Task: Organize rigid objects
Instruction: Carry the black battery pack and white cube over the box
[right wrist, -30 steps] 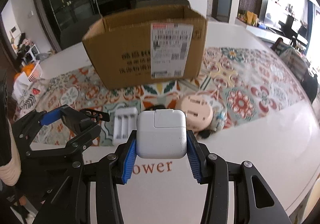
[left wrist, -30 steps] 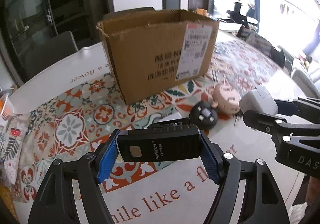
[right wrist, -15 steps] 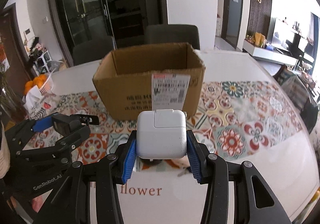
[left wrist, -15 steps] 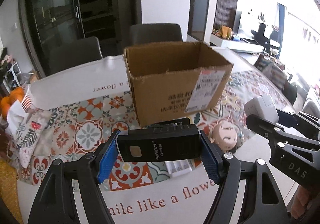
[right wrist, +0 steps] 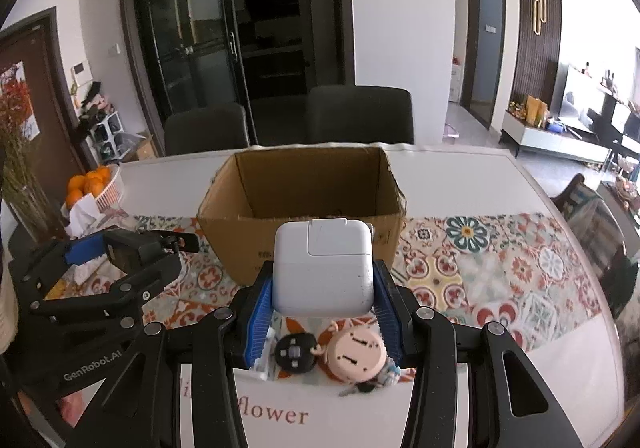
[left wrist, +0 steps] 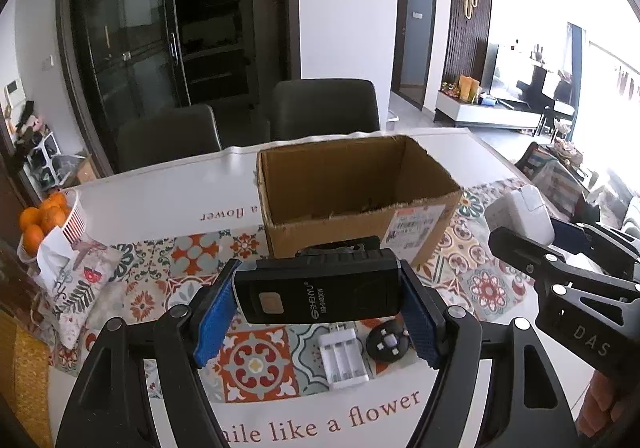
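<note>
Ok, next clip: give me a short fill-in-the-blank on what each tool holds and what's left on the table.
1. The left tool is shut on a ____ device printed SHENYU.
2. The right tool grips a white ____.
3. The open cardboard box stands on the patterned ____.
4. On the table, the white battery holder has ____ slots.

Missing: black; charger; runner; three

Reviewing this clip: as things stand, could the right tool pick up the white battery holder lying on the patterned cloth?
Probably not yet. The right tool is shut on the white charger, so its pads are occupied. The battery holder lies uncovered on the cloth, below the left tool, which holds a black device.
</note>
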A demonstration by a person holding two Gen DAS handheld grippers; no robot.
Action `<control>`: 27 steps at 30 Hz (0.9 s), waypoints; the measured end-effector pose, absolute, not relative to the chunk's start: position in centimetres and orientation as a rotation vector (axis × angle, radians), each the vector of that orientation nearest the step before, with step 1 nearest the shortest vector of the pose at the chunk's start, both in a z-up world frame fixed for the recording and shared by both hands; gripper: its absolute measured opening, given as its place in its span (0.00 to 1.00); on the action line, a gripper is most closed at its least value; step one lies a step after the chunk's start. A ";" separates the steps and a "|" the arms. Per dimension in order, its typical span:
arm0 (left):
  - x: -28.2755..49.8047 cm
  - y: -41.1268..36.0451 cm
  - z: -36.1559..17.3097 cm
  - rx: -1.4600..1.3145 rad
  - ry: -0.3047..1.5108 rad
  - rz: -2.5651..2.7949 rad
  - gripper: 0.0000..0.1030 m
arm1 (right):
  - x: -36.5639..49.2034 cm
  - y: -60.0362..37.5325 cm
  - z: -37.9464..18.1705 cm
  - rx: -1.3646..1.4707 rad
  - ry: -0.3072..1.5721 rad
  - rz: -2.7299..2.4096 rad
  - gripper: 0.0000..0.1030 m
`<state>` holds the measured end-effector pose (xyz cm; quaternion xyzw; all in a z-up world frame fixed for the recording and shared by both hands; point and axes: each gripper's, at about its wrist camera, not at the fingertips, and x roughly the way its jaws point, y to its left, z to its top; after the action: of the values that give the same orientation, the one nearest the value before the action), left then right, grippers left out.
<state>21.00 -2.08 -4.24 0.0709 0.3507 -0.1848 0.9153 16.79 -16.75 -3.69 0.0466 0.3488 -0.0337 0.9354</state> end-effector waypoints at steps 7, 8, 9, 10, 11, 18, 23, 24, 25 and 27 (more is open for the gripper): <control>22.9 -3.3 -2.7 0.151 0.710 -0.346 0.72 | 18.7 -17.7 -2.4 0.065 0.672 -0.066 0.45; 23.1 -3.4 -2.6 0.152 0.707 -0.344 0.72 | 19.1 -17.8 -2.3 0.065 0.671 -0.060 0.45; 23.5 -3.6 -2.3 0.153 0.701 -0.337 0.72 | 19.6 -18.0 -2.2 0.067 0.671 -0.052 0.45; 23.9 -3.8 -2.2 0.153 0.697 -0.334 0.72 | 19.9 -18.2 -2.1 0.069 0.672 -0.048 0.45; 24.0 -3.9 -2.2 0.154 0.694 -0.332 0.72 | 20.4 -18.3 -2.1 0.069 0.674 -0.042 0.45; 26.9 -5.3 -1.1 0.154 0.689 -0.327 0.72 | 24.0 -19.9 -1.7 0.102 0.720 0.006 0.45; 29.2 -6.0 -0.9 0.150 0.722 -0.326 0.72 | 26.4 -20.7 -1.8 0.114 0.753 0.025 0.45; 29.7 -6.2 -1.0 0.147 0.732 -0.325 0.72 | 26.9 -20.8 -1.7 0.110 0.758 0.027 0.45; 30.1 -6.2 -1.0 0.146 0.741 -0.324 0.72 | 27.4 -20.9 -1.7 0.109 0.764 0.026 0.45; 31.2 -6.4 -1.1 0.138 0.765 -0.322 0.72 | 28.3 -21.1 -1.8 0.109 0.773 0.027 0.45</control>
<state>31.18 -6.39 -1.15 0.0668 0.3713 -0.1561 0.9129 28.27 -21.09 -1.77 0.0531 0.3769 0.0132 0.9246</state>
